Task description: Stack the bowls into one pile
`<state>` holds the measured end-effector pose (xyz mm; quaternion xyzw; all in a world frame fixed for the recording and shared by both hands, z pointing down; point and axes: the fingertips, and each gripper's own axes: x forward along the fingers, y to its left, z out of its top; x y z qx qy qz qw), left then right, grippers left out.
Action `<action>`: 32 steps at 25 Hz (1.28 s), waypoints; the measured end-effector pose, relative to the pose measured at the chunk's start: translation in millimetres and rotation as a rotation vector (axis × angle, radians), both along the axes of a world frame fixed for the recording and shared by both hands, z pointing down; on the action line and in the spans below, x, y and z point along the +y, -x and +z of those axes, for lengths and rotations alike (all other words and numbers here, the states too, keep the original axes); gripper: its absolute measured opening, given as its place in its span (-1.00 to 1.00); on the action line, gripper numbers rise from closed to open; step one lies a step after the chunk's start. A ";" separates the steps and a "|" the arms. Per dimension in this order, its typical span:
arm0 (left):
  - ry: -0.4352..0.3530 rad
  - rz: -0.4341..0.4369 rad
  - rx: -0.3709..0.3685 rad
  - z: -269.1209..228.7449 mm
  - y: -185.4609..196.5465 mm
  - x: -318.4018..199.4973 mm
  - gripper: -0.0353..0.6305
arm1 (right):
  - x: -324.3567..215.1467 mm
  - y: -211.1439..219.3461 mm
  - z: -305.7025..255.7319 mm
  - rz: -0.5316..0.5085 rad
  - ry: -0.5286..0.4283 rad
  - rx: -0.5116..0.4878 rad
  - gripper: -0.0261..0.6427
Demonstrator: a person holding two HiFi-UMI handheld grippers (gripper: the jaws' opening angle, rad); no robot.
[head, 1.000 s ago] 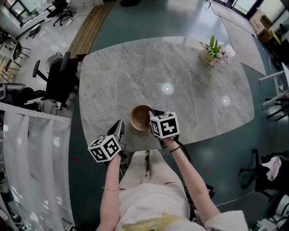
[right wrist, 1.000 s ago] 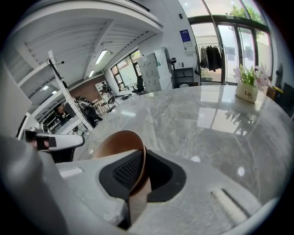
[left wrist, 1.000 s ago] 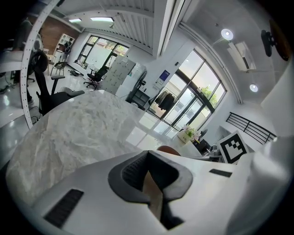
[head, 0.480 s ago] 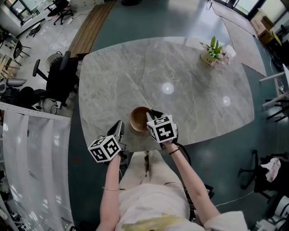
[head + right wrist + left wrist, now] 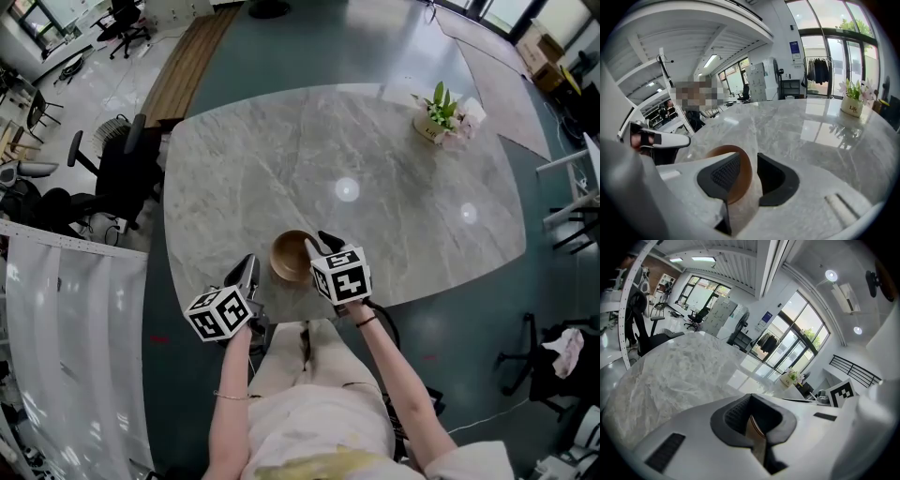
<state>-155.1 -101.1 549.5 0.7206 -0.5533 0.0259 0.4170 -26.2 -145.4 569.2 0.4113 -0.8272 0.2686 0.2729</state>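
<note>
A wooden bowl [image 5: 291, 255] stands on the marble table [image 5: 375, 159] near its front edge; I cannot tell whether others are nested inside it. My right gripper [image 5: 319, 245] is at the bowl's right side. In the right gripper view its jaws [image 5: 749, 162] straddle the bowl's rim [image 5: 744, 180] and are opening, with bare table showing between the rim and the right pad. My left gripper [image 5: 248, 269] rests at the table's edge, left of the bowl and apart from it. Its jaws [image 5: 751, 405] stand together, with only a thin brown sliver in the slit.
A small potted plant [image 5: 437, 110] stands at the table's far right corner. A black office chair [image 5: 122, 169] sits off the table's left side. The table's front edge runs just under both grippers.
The right gripper's jaws have spread apart off the bowl's rim, and the gripper has rolled a little. The bowl and the left gripper have stayed put.
</note>
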 end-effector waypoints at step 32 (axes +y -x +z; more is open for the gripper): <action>-0.483 0.049 -0.249 -156.5 8.5 -43.9 -0.89 | -44.0 -58.5 -168.4 0.106 -0.367 -0.473 -0.90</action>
